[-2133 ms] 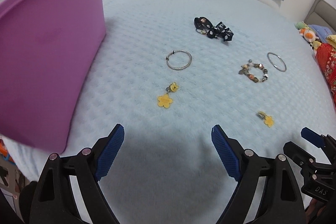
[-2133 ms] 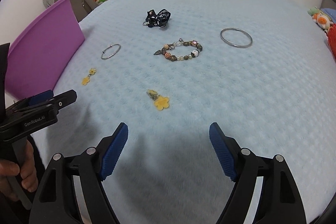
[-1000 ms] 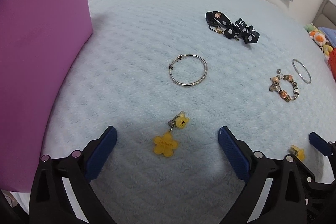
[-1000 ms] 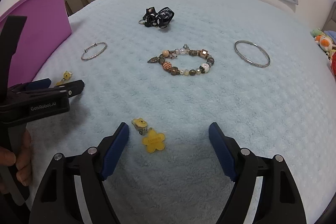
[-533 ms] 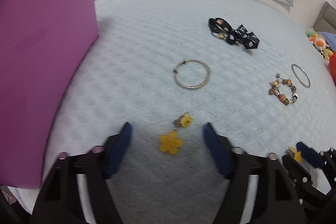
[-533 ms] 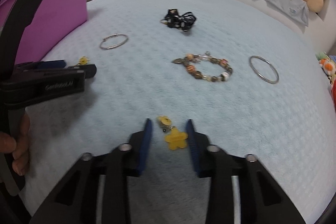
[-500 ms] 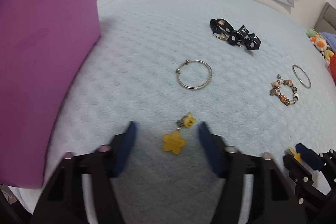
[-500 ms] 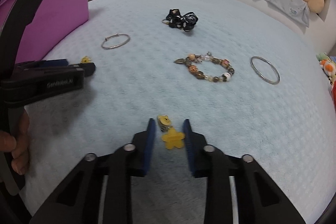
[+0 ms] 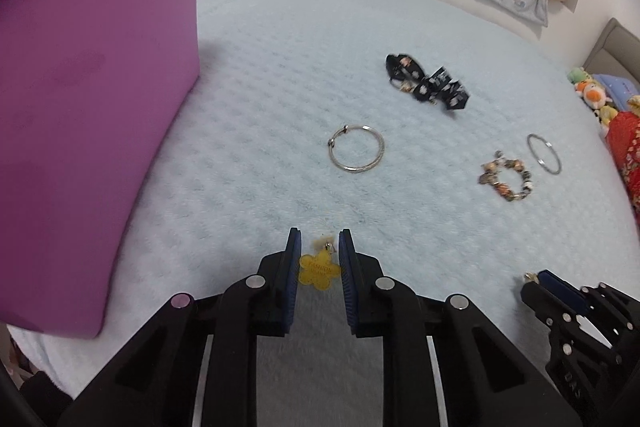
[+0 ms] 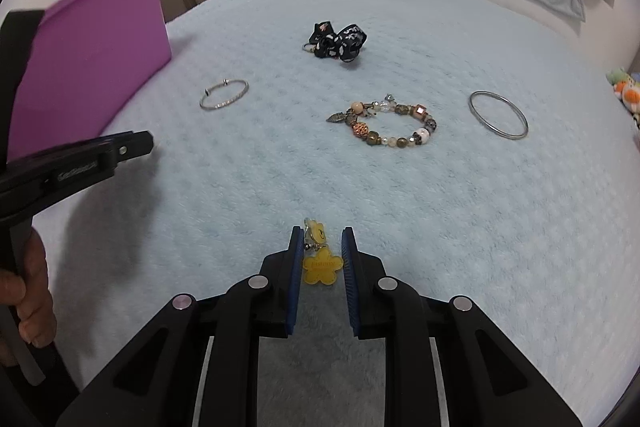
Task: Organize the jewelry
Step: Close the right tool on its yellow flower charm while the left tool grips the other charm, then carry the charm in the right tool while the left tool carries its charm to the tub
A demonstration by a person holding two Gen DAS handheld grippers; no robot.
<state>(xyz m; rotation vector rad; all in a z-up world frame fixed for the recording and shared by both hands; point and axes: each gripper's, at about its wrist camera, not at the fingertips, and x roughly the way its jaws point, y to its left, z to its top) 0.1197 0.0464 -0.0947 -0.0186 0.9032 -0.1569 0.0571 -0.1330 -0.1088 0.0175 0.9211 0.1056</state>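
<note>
Closing on yellow charms, your left gripper (image 9: 319, 254) pinched one charm (image 9: 319, 270) at lower centre; your right gripper (image 10: 320, 251) pinched the other charm (image 10: 322, 267) likewise

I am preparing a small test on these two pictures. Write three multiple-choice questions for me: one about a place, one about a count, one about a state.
1. In the left wrist view, where does the black ribbon bow lie relative to the clasp bangle?
A. farther away, to the right
B. nearer the camera, to the left
C. inside its ring

2. How many metal bangles lie on the blue blanket?
A. one
B. two
C. four

3. The beaded bracelet is
A. held in a gripper
B. lying on the blanket, untouched
C. broken into loose beads

Answers:
1 A: the bow sits above and right of the clasp bangle, apart from it.
2 B: only the clasp bangle and the plain bangle show.
3 B: it lies as a closed loop with nothing on it.
</note>
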